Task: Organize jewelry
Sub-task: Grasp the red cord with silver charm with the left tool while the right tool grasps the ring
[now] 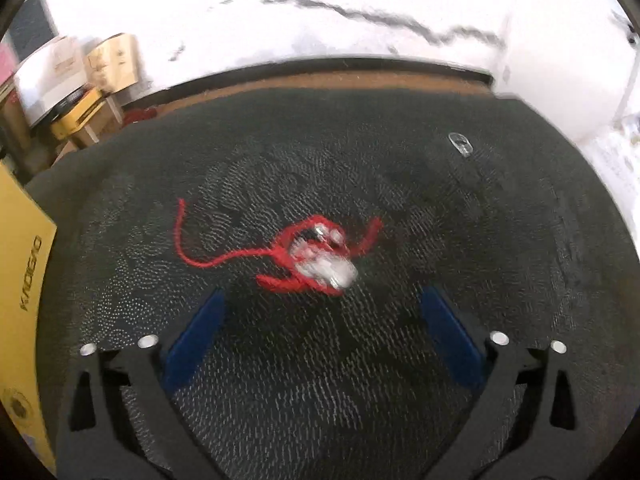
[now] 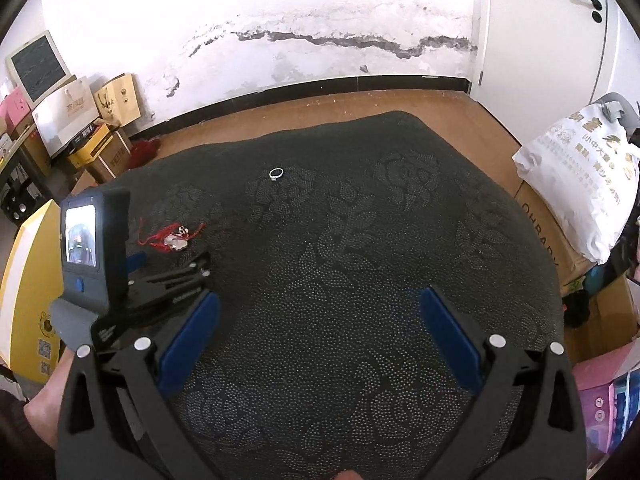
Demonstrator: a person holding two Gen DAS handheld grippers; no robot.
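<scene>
Left wrist view puts the tangled red cord bracelet with its silvery charms (image 1: 316, 258) just ahead of the left gripper (image 1: 322, 312), a little left of the midline between the blue-padded fingers (image 1: 196, 340), which stand spread wide with nothing between them; the right gripper (image 2: 320, 312) is likewise spread and empty, hovering well to the right of the bracelet. The small silver ring (image 2: 276, 173) lies apart, farther ahead and to the right of the left gripper.

Risk, as I judge it: the cord is loose and looped, so a closing pinch could catch one strand only and drag the charms, or snag a tail (image 1: 180, 232) that trails off to the left; the pads could also bite into the cloth rather than the cord; the left view is blurred, so the approach looks quick, which would make a miss likelier.

Underfoot is a dark, dot-patterned fabric cloth (image 2: 360, 280), soft and slightly rumpled, spread over a brown floor (image 2: 400, 100); beyond stands a white, cracked wall (image 2: 280, 20) with a dark skirting; cardboard boxes and paper bags (image 2: 100, 120) crowd the far left, a yellow box (image 1: 24, 280) sits close on the left, and a white printed plastic bag (image 2: 580, 168) rests on a carton to the right.
</scene>
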